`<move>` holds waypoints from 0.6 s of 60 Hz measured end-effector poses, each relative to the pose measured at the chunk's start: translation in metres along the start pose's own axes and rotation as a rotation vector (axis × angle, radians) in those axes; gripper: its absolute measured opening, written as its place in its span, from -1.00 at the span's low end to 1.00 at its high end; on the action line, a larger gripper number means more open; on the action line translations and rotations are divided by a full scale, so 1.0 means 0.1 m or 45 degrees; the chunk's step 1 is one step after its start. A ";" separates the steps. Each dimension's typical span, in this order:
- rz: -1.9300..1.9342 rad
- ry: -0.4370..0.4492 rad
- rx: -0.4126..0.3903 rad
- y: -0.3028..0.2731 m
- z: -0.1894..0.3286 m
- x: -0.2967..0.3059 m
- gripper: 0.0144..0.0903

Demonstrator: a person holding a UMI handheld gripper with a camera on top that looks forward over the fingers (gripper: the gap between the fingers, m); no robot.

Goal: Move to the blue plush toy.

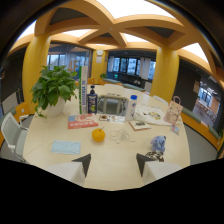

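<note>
our gripper (113,162) hovers low over the table (115,150), fingers spread apart with nothing between them. we judge the main risk is drifting straight ahead toward the orange (98,134) or snagging the cable (120,134), since the toy (158,143) sits off to the right, just beyond the right finger. it looks small, soft, pale blue, slumped beside a dark patterned object.

Plush toy (158,143) on table (115,157) right of orange (98,134), plant (53,90) far left behind.
</note>
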 end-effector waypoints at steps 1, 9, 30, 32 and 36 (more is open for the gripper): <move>0.002 0.005 -0.005 0.02 0.00 0.01 0.89; 0.022 0.045 -0.061 0.28 -0.06 0.35 0.89; 0.022 0.160 -0.100 0.42 0.27 1.84 0.90; 0.019 0.162 -0.095 0.41 0.38 1.99 0.89; 0.014 0.160 -0.098 0.40 0.63 2.25 0.89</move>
